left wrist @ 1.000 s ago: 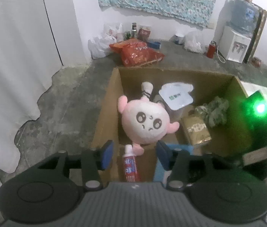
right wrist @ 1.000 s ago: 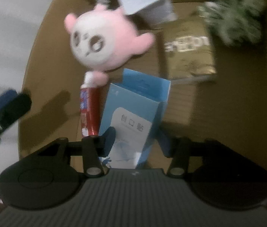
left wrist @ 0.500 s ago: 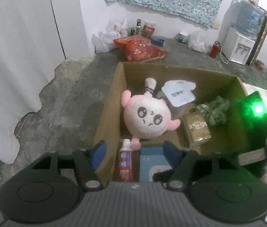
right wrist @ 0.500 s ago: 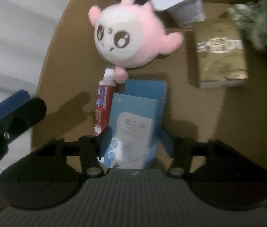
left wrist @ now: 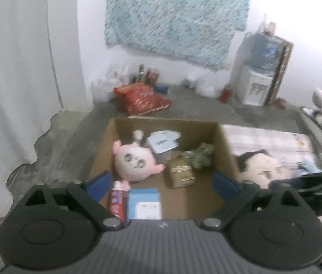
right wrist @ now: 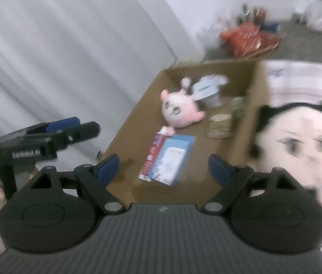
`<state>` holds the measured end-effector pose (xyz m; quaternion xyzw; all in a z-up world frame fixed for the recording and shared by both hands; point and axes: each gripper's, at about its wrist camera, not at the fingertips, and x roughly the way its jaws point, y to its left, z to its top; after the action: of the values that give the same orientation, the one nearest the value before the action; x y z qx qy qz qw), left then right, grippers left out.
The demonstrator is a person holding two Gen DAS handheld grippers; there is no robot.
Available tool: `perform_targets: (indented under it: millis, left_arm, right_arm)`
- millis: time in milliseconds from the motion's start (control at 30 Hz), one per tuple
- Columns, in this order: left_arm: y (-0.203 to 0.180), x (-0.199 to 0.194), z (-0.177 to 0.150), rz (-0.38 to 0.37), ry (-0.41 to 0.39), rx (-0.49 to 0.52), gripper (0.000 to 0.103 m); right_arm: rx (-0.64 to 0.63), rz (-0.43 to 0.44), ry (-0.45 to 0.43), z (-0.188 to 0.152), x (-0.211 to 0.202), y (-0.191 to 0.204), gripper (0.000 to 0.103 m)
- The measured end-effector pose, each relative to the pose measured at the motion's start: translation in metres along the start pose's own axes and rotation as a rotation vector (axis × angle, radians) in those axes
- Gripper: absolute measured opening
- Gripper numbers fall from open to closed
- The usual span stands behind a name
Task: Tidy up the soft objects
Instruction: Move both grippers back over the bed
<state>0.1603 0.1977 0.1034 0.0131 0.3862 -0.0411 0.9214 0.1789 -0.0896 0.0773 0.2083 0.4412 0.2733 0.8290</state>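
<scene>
Both the left hand-held gripper point(left wrist: 163, 182) and the right hand-held gripper point(right wrist: 163, 166), jaws just spread wide and empty, hang above the cardboard box point(left wrist: 223, 141) holding the pink plush toy point(left wrist: 133, 162) and blue packet point(right wrist: 172, 157).

Open brown corrugated cardboard box point(left wrist: 226, 141), matt. Round pink-and-white plush toy point(left wrist: 133, 163), soft fabric. Flat pale-blue paperboard carton point(left wrist: 145, 203), smooth.
</scene>
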Motion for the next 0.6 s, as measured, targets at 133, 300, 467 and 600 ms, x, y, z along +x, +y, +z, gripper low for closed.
perform_targets:
  millis: [133,300,467,600]
  left_arm:
    - [-0.028,-0.034,-0.012,-0.058,-0.052,0.015,0.099]
    - [-0.077,-0.052,-0.035,-0.156,-0.068,0.046,0.100]
    - [-0.137,-0.051,-0.056,-0.237,-0.056,0.119,0.100]
    - [-0.190,-0.037,-0.063,-0.331,-0.028,0.177,0.100]
  right_arm:
    - [0.031,-0.060,-0.096,-0.052,-0.083,-0.026,0.086]
    - [0.102,-0.209,-0.167,-0.123,-0.154,-0.065,0.086]
    - [0.117,-0.370,-0.244,-0.169,-0.202,-0.095,0.086]
    - [0.113,-0.449,-0.304,-0.186,-0.222,-0.119,0.086]
